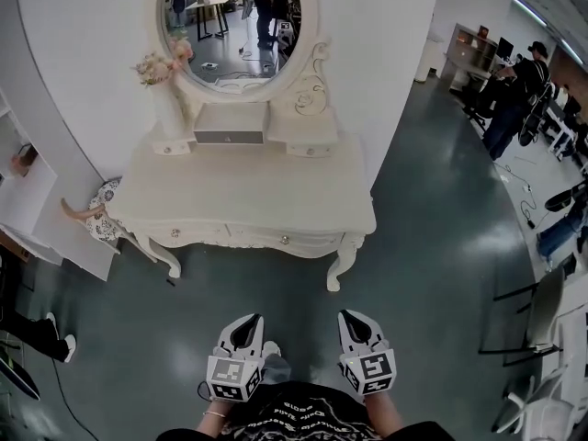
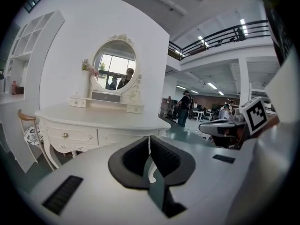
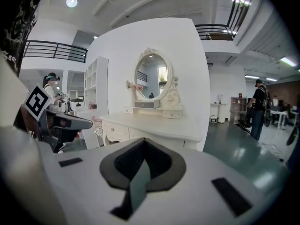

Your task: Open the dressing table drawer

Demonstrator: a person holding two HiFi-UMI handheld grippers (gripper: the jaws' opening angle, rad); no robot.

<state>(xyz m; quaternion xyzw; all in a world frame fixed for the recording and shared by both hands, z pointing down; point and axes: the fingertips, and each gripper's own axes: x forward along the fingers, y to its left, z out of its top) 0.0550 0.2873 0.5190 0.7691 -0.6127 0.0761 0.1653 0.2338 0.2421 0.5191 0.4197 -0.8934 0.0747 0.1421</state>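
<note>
With our left gripper (image 1: 246, 327) and right gripper (image 1: 355, 322) both closed on nothing at frame bottom, the front drawer (image 1: 262, 238) of the dressing table (image 1: 248, 191) lies well apart above them, its face running left to right, its knob (image 1: 284, 239) between their lines.

The left gripper (image 1: 247, 322) and right gripper (image 1: 355, 320) were white shells with black wedge-shaped mouths and dark grey jaws. Each bore a cube (image 1: 234, 378) with black-and-white square markers. The person wore a black top (image 1: 303, 417) with white print and a thin bracelet (image 1: 214, 414).
</note>
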